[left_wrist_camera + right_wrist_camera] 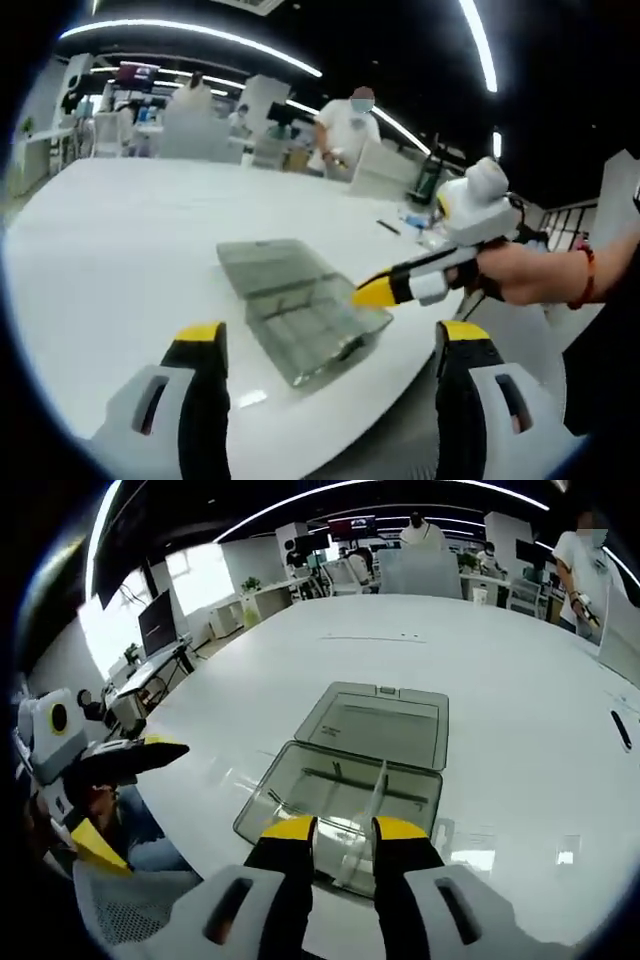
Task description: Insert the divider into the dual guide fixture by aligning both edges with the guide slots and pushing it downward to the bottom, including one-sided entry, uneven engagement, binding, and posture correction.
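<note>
Sitting on a big white table (480, 650) is a clear box (335, 800) with its lid (378, 725) lying flat open behind it. The right gripper (345, 832) is reaching over the near wall of the box, and its yellow-tipped jaws are standing close together, with a thin clear divider (372, 798) rising up in the narrow gap between them. I cannot tell if they are really squeezing it. The divider is standing on edge inside the box, just ahead of the tips. In the left gripper view, the left gripper (335, 335) is hanging wide open, well back from the box (300, 310), with nothing between its jaws. The right gripper (385, 288) is coming in from the right there, held by a hand (520, 272), and its tip is over the box's far side.
</note>
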A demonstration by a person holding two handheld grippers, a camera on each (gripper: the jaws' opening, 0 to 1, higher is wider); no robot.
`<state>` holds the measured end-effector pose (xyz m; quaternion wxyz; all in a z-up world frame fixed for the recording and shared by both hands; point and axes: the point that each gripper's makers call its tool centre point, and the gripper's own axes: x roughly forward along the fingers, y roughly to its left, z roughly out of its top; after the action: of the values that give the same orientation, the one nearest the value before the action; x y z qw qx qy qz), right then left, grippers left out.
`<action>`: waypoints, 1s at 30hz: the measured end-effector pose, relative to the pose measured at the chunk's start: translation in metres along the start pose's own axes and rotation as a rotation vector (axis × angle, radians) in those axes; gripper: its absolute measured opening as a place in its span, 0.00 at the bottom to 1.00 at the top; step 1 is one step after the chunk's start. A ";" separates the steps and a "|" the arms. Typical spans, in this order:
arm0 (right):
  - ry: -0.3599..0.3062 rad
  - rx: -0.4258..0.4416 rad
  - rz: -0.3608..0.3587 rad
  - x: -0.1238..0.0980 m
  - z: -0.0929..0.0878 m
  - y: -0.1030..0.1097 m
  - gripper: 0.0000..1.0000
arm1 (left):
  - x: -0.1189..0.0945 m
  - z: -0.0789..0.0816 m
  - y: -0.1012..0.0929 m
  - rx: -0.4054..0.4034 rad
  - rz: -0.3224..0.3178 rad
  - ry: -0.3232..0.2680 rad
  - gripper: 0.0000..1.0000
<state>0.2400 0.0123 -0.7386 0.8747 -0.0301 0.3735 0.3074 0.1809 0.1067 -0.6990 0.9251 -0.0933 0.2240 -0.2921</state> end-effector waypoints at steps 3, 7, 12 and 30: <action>-0.001 0.004 0.020 -0.005 -0.001 -0.001 0.18 | 0.001 -0.003 0.004 -0.009 0.054 0.018 0.82; -0.038 0.019 0.045 -0.016 0.003 -0.001 0.19 | 0.004 -0.005 0.007 -0.012 0.086 0.030 0.81; -0.066 0.027 0.048 -0.030 0.007 -0.006 0.19 | -0.001 -0.002 0.010 0.007 0.115 0.035 0.81; -0.123 0.032 0.011 -0.054 0.006 -0.003 0.21 | -0.013 -0.013 0.036 0.039 0.159 0.082 0.76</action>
<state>0.2167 -0.0157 -0.6986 0.8945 0.0050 0.3243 0.3076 0.1835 0.1426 -0.7163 0.9371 -0.0449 0.2628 -0.2254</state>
